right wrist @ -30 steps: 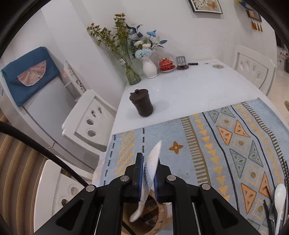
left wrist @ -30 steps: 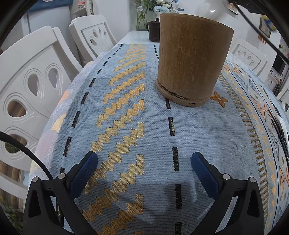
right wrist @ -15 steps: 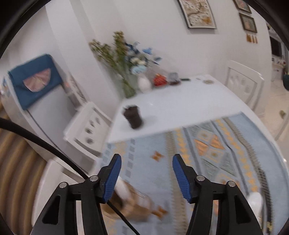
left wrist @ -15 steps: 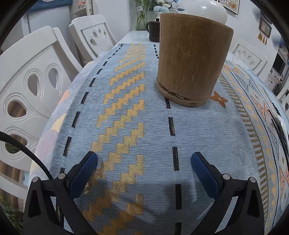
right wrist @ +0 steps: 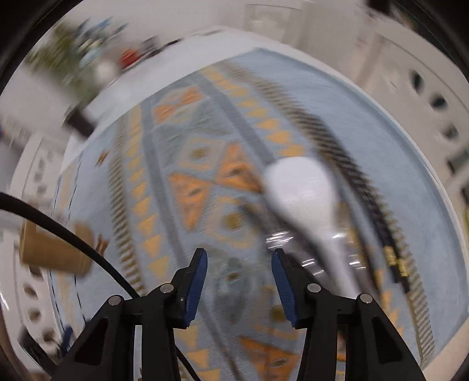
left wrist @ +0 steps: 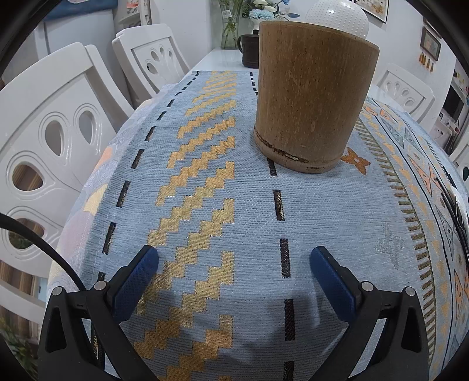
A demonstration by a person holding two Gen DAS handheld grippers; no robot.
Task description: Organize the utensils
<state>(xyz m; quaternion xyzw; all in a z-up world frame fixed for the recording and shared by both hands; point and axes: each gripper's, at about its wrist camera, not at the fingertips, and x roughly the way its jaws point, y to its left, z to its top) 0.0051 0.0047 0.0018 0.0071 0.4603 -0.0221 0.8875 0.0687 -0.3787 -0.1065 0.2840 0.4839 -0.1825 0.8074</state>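
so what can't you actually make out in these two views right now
- Inside of the bamboo holder, left wrist view: its wall hides everything but the dotted white utensil head above the rim.
- Dark utensils beside the white spoon, right wrist view: motion blur smears them; kind and count unclear.
- Utensils at the right edge, left wrist view: cut off by the frame.
- Far tabletop items, right wrist view: blurred.

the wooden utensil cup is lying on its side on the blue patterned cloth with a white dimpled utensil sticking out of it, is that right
Not quite. The wooden utensil cup stands upright on the blue patterned cloth, not on its side; the left wrist view shows this. The white dimpled utensil does stick out of its top.
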